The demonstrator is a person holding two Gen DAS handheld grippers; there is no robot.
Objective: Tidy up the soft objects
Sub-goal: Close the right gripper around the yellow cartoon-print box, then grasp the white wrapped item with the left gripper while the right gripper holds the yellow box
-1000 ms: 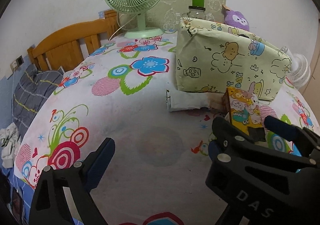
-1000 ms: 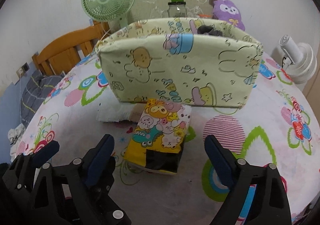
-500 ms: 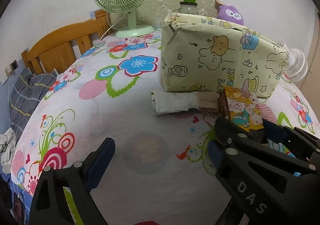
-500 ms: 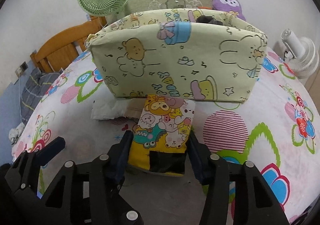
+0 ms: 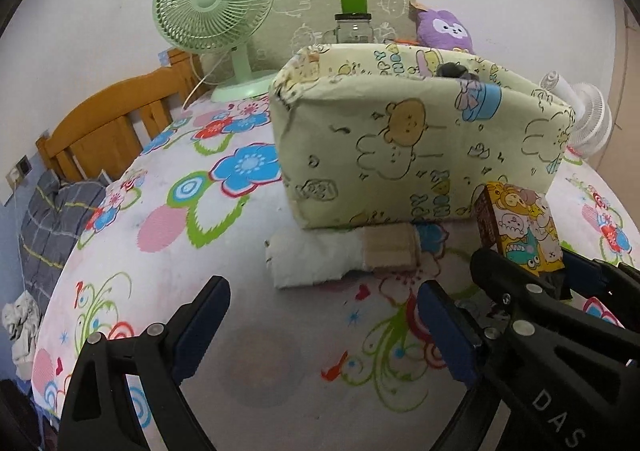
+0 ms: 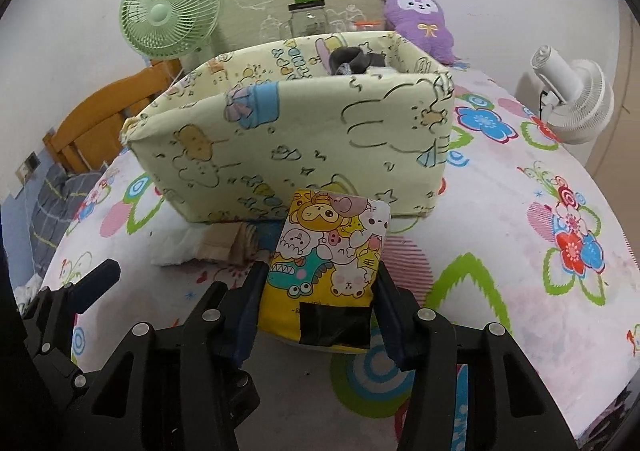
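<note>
the yellow cartoon pack [image 6: 326, 263] is now pinched between the pads of my right gripper [image 6: 316, 311]; a second ago those jaws stood wide on either side of it, and they have just been closing until they squeezed its sides. the pack looks tipped up off the flowered sheet [image 6: 500, 251], just in front of the fabric bin [image 6: 296, 139], so i judge the pickup done and the drop into the bin next. a folded white cloth [image 5: 316, 259] lies against the bin's front bottom edge. my right gripper angles down toward the bin. my left gripper [image 5: 320, 327] hangs beside it, jaws wide and empty, also angled down.
</note>
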